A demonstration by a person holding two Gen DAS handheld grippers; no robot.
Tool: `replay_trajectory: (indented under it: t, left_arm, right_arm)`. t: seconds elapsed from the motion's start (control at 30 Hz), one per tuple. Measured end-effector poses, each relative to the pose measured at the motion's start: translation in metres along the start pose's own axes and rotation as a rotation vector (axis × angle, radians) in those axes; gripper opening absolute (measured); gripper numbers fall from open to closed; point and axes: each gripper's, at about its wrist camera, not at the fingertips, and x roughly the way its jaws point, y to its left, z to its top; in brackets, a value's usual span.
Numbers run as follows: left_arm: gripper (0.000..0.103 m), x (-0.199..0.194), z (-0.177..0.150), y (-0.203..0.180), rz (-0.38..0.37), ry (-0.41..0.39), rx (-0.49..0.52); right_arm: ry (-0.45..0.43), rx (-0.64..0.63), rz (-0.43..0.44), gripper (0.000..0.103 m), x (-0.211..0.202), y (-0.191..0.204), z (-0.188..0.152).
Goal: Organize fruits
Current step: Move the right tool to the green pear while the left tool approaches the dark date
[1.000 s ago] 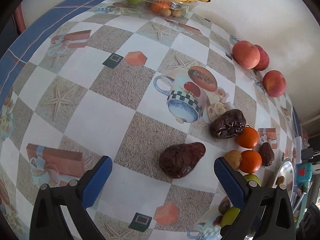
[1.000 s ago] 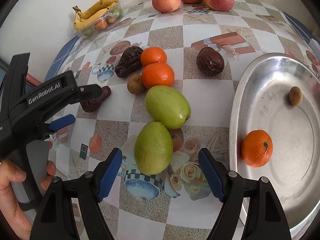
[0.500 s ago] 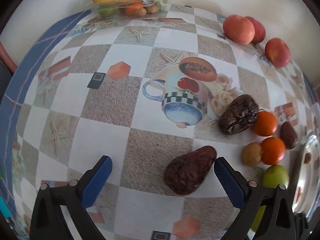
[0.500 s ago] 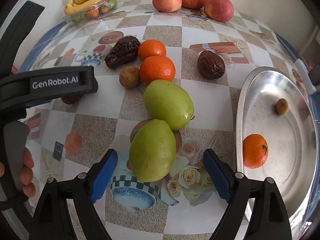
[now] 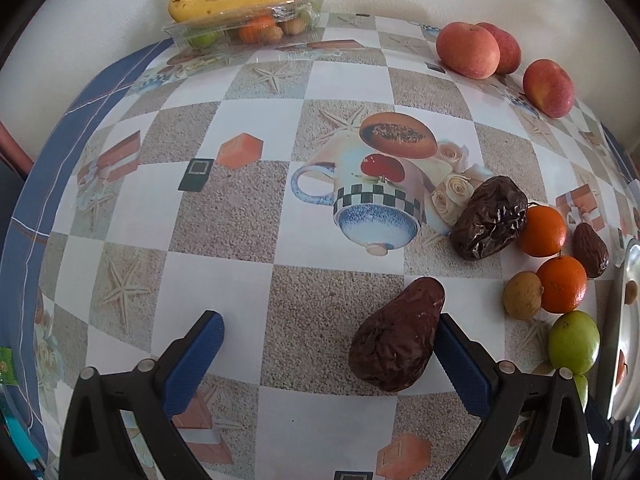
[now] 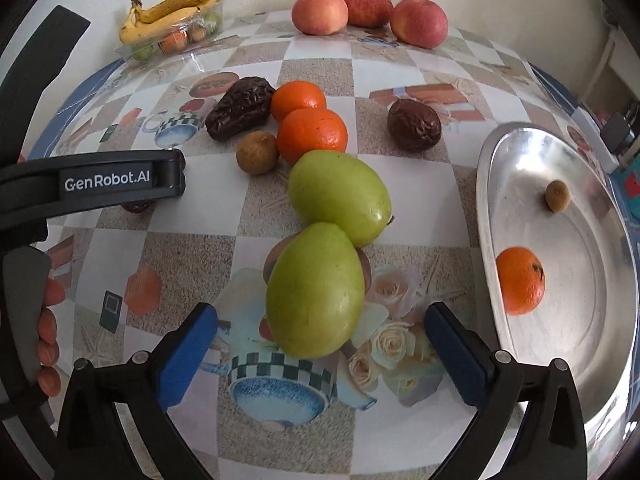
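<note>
Straddling the nearest green fruit [image 6: 316,292], the right gripper [image 6: 320,344] has its blue pads spread wide, clear of the fruit on both sides. That fruit lies on the patterned tablecloth [image 6: 200,248] over a printed cup, touching a second green fruit [image 6: 340,192] just behind it. To the right sits a metal tray [image 6: 492,200], holding one orange [image 6: 520,280] near its left wall and a small brown fruit [image 6: 557,196] farther in.

Across the table, the left gripper [image 5: 328,356] is likewise spread apart. A dark, wrinkled, pear-shaped fruit [image 5: 396,336] lies between its pads, tight against the right pad and well apart from the left one. A hand [image 6: 48,340] grips that tool's handle at the left edge of the right wrist view.

Beyond the green fruits come a small brown round fruit [image 6: 257,153], two oranges [image 6: 312,136] touching each other, and a long dark wrinkled fruit [image 6: 240,107] beside them. A rounder dark wrinkled fruit [image 6: 414,124] lies alone to the right, near the tray's rim.

Farthest off, by the wall, three red-pink apples [image 6: 368,12] sit in a row, and a bunch of bananas [image 6: 172,10] rests atop a clear plastic container [image 5: 224,32] of small fruits.
</note>
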Motion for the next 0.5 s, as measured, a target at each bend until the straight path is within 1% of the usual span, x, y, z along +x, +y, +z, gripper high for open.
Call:
replay_trajectory:
  t: [0.03,0.13,0.2,0.23,0.33,0.5]
  left_arm:
    - [0.103,-0.003,-0.007,0.0,0.0,-0.003,0.0]
    - [0.103,0.001,-0.004,-0.001,-0.001,-0.004,0.008]
    - [0.103,0.001,-0.003,-0.001,-0.002,-0.002,0.012]
    - [0.103,0.0,-0.003,-0.001,-0.002,0.0,0.013]
    - [0.103,-0.001,0.0,-0.003,0.0,0.0,0.013]
    - [0.103,-0.001,0.0,-0.003,0.0,0.0,0.014]
  right_arm:
    - [0.009,0.002,-0.001,0.103,0.0,0.002,-0.002]
    - [0.039,0.008,-0.001,0.103,0.001,0.004,0.001]
    - [0.081,0.003,0.006,0.103,0.004,0.004,0.006]
    - [0.089,0.006,0.013,0.103,0.006,0.004,0.011]
    - [0.087,0.041,0.022,0.103,0.008,0.001,0.018]
    - [0.088,0.059,0.028,0.103,0.009,-0.001,0.025]
